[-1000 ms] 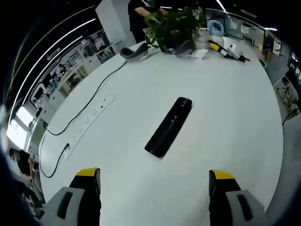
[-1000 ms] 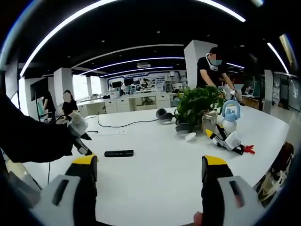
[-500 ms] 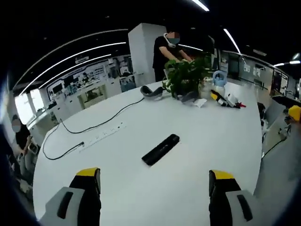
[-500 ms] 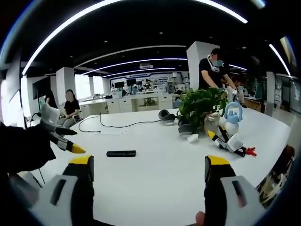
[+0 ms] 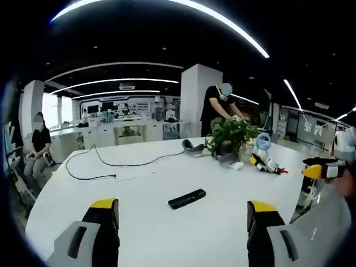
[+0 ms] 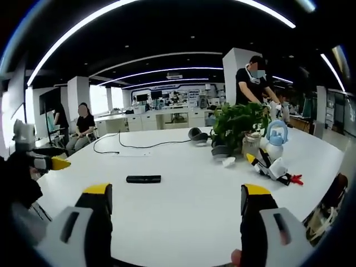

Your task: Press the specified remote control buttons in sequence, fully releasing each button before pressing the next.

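lying flat on the white table (image 5: 167, 228), the black remote control (image 5: 187, 198) is resting near the middle of the tabletop, nothing touching it. in the left gripper view its long axis is running slightly slantwise, the right end tipped a little farther away; in the right gripper view the remote control (image 6: 143, 179) is lying almost straight across. buttons are too small to make out.

left gripper (image 5: 182, 214) is hanging above the near table edge, fingers wide apart and gripping nothing, well short of the remote. right gripper (image 6: 176, 197) is doing likewise, fingers spread and empty.

beyond the remote, a potted plant (image 6: 239, 125) is standing on the table, with a blue-and-white jug (image 6: 275, 136) just beside it. a black cable (image 5: 117, 164) is trailing across the table, on the far side of the remote. a person in a dark top (image 6: 251, 83) is standing behind the plant. nothing is lying between the grippers and the remote.
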`<move>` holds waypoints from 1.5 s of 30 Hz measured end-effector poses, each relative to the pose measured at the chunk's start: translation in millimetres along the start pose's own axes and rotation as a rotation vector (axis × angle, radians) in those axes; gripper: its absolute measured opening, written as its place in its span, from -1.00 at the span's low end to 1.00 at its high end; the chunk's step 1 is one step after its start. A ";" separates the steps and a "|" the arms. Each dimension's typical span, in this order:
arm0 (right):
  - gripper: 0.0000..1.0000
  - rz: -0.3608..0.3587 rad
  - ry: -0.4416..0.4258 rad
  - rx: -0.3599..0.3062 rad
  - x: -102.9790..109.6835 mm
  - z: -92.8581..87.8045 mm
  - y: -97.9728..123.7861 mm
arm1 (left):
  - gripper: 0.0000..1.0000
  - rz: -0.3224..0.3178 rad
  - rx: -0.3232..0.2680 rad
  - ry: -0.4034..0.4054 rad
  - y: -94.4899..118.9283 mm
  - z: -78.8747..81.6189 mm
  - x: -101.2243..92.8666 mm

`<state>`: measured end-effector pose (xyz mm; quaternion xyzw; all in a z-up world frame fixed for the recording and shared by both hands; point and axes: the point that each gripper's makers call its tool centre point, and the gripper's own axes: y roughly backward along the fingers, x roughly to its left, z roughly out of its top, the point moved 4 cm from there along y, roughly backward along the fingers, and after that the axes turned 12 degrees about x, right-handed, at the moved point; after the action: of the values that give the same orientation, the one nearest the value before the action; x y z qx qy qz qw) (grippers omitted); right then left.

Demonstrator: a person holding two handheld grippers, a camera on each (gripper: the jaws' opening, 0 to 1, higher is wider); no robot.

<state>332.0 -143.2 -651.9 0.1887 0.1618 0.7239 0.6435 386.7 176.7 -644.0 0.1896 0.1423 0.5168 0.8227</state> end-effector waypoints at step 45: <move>1.00 -0.046 0.052 0.042 -20.2 -7.2 -4.6 | 1.00 0.286 0.110 0.046 38.8 -69.6 8.3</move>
<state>334.6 -162.6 -661.7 0.1794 0.1980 0.7102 0.6513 329.4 211.0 -688.3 0.2409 0.1610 0.6243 0.7255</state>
